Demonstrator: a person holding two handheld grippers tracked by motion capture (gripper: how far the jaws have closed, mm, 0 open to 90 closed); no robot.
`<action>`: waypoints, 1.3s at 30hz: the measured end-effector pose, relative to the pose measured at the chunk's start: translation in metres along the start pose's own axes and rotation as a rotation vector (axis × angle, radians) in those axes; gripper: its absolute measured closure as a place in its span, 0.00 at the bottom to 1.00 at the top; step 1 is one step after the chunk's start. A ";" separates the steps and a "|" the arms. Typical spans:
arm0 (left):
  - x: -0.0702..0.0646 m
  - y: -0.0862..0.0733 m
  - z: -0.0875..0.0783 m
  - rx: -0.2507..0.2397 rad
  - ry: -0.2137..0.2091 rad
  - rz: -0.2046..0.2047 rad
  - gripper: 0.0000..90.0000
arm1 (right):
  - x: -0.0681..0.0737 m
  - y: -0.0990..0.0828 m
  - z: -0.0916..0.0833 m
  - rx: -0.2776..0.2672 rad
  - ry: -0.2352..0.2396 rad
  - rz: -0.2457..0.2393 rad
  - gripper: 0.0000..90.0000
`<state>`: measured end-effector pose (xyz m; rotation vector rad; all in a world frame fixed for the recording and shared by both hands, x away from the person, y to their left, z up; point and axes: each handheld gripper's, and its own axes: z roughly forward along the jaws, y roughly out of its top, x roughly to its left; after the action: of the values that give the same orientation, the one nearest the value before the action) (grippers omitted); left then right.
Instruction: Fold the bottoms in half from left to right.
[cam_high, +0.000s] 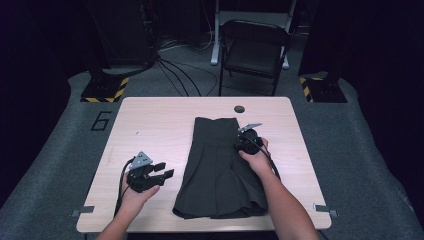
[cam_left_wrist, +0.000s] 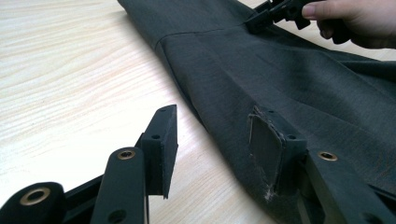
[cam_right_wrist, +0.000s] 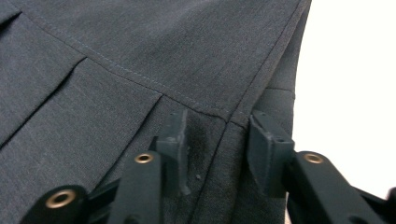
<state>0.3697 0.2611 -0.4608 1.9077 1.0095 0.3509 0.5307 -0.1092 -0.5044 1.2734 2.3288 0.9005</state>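
On the wooden table (cam_high: 150, 125) there is one dark grey skirt (cam_high: 217, 170), lying flat in the middle, a bit toward the right side. There are two grippers, one in each of the person's hands. Behind the table stands one black chair (cam_high: 254, 50).

The skirt is narrow at the far end and gets wider toward the person. A sewn line runs across it near the top, and long folds go down from that line to the wavy bottom edge.

The left gripper (cam_high: 161, 170) sits just beside the skirt's left edge, near the bottom. Its jaws are about half open and hold nothing; in the left gripper view one jaw is over the bare wood and the other over the edge of the cloth.

The right gripper (cam_high: 245, 136) is at the skirt's right edge, near the top. Its jaws are apart with the side seam between them, and the cloth is not pinched.
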 end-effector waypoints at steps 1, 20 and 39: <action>0.000 0.000 0.000 -0.001 0.002 0.001 0.57 | 0.001 0.000 0.000 -0.006 -0.015 -0.005 0.71; -0.005 0.000 0.004 0.003 -0.014 0.002 0.57 | 0.017 0.045 -0.061 -0.152 -0.005 -0.109 0.88; -0.020 -0.006 0.017 0.046 -0.052 0.050 0.57 | -0.028 0.021 0.004 0.061 -0.141 0.001 0.76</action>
<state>0.3648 0.2371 -0.4719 1.9761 0.9443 0.3076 0.5612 -0.1232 -0.4940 1.3172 2.2610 0.7203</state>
